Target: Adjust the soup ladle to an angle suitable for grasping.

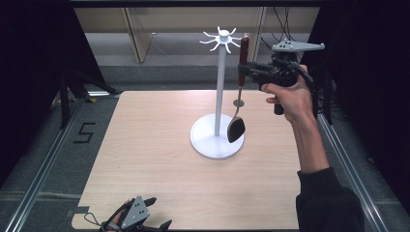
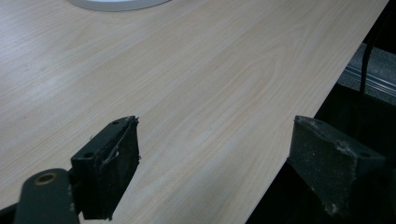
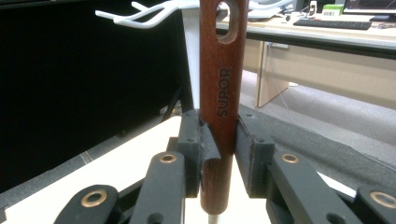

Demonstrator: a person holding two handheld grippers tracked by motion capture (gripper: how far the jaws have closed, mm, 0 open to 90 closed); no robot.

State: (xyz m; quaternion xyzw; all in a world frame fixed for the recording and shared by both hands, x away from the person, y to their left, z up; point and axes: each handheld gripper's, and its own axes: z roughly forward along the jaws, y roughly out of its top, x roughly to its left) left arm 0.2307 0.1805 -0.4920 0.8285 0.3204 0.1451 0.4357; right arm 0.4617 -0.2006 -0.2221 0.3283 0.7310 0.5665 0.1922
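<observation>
Up beside the rack [image 1: 221, 92], the right gripper [image 1: 245, 71] pinches a ladle [image 1: 238, 104] by its dark red wooden handle. From the right gripper view, the 2 black pads press on opposite sides of that handle [image 3: 222, 107], low on the wood (just above where the metal stem leaves it), and the handle stands upright between them. Its hanging hole [image 3: 228, 21] sits near the top, level with the rack's white hooks [image 3: 140, 14], which spread out just behind and to the left of it.

In the high view the ladle hangs straight down from the grip, just right of the rack's white pole. Its dark bowl [image 1: 236, 129] sits low over the right edge of the rack's round base [image 1: 205, 142]; whether bowl and base touch I cannot tell. The top of the handle reaches close to the rack's right-hand hooks [image 1: 234, 42], apart from them.

The right hand [image 1: 289, 96] wraps the gripper's body, right of the rack.

The left gripper [image 1: 152, 212] rests at the table's [image 1: 145, 145] near edge, well apart from the rack, to its lower left. Its jaws stand spread wide with bare wood grain between them; one finger [image 2: 109, 168] lies over the tabletop, the other [image 2: 334, 163] hangs past the table's edge.
</observation>
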